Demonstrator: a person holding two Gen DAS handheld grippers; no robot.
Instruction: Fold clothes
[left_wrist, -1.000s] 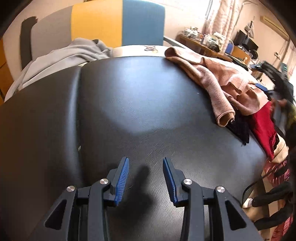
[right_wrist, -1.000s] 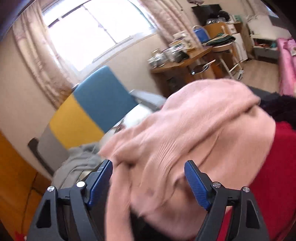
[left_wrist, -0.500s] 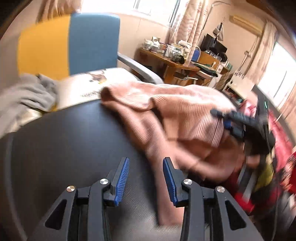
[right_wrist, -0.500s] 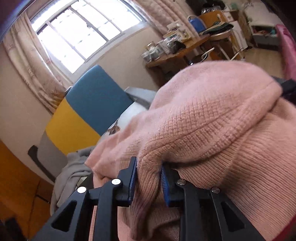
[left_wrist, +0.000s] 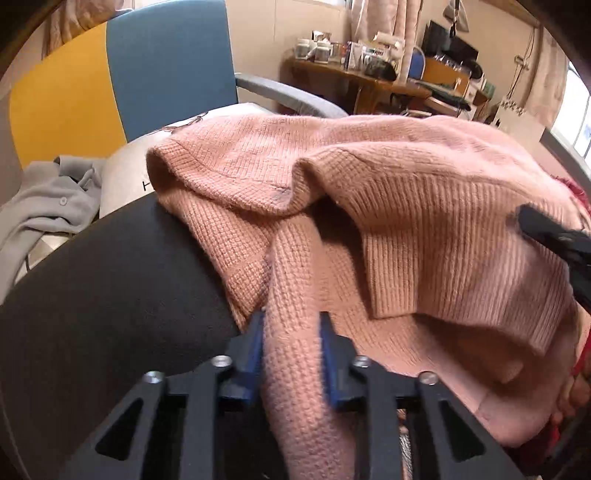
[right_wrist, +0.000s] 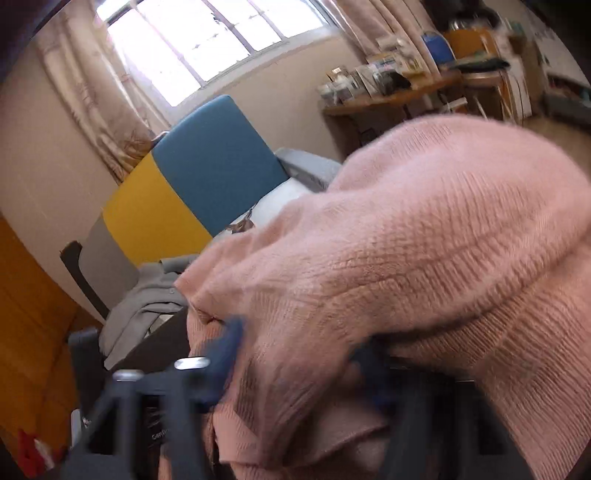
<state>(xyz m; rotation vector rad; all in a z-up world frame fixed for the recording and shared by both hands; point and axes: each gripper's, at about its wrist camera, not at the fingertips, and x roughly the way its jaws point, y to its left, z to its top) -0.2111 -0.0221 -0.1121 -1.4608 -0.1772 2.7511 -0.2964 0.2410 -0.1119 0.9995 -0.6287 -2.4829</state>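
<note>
A pink knit sweater (left_wrist: 424, 221) lies heaped on the black padded table (left_wrist: 110, 295). One of its sleeves (left_wrist: 291, 280) runs toward the camera and passes between the blue pads of my left gripper (left_wrist: 291, 332). The jaws are closing and the pads press on the sleeve from both sides. In the right wrist view, which is blurred, the pink sweater (right_wrist: 424, 258) fills most of the picture. My right gripper (right_wrist: 295, 354) is shut on a bunched fold of it, and the knit hides part of its fingers.
A chair (left_wrist: 166, 74) with blue, yellow and grey panels stands behind the table, with a grey garment (left_wrist: 48, 206) and a white cushion (left_wrist: 122, 173) on it. A cluttered wooden desk (left_wrist: 369, 77) is at the back. Red cloth (left_wrist: 576, 192) shows at the right edge.
My left gripper swept right across the bare black table to the sweater and closed around its sleeve. My right gripper went from open around the sweater to shut on a fold.
</note>
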